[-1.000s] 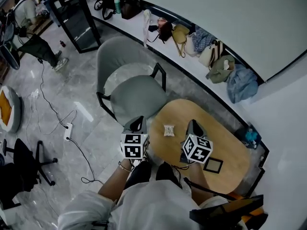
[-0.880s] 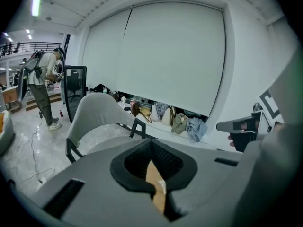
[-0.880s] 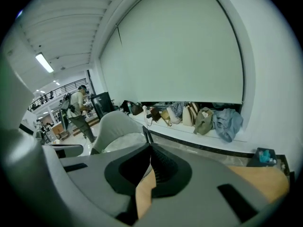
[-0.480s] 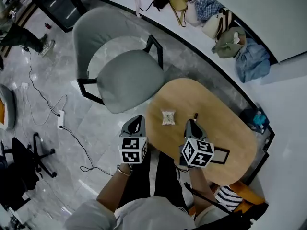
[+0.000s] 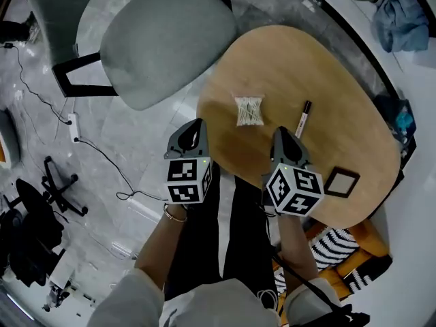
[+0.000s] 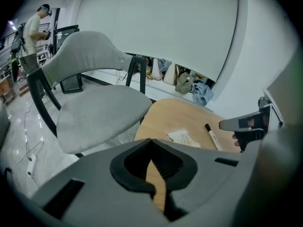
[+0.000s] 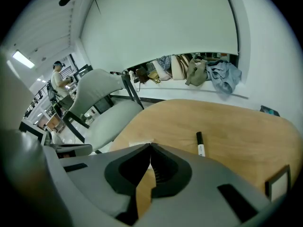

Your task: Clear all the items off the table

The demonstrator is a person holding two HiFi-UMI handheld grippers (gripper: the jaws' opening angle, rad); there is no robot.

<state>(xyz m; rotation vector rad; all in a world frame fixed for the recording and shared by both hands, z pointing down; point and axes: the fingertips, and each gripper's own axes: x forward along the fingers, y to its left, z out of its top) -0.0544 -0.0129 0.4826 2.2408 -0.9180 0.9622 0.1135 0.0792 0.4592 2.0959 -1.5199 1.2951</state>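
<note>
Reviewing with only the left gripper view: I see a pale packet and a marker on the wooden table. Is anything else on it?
Observer: Yes. The head view shows a small dark-framed square near the table edge, beside the right gripper.
Operator: Is that gripper holding anything?
Observer: No. In the right gripper view its jaws are together with nothing between them.
Operator: Anything below the table's edge?
Observer: A black-and-white striped item on something orange, past the near edge.
</note>
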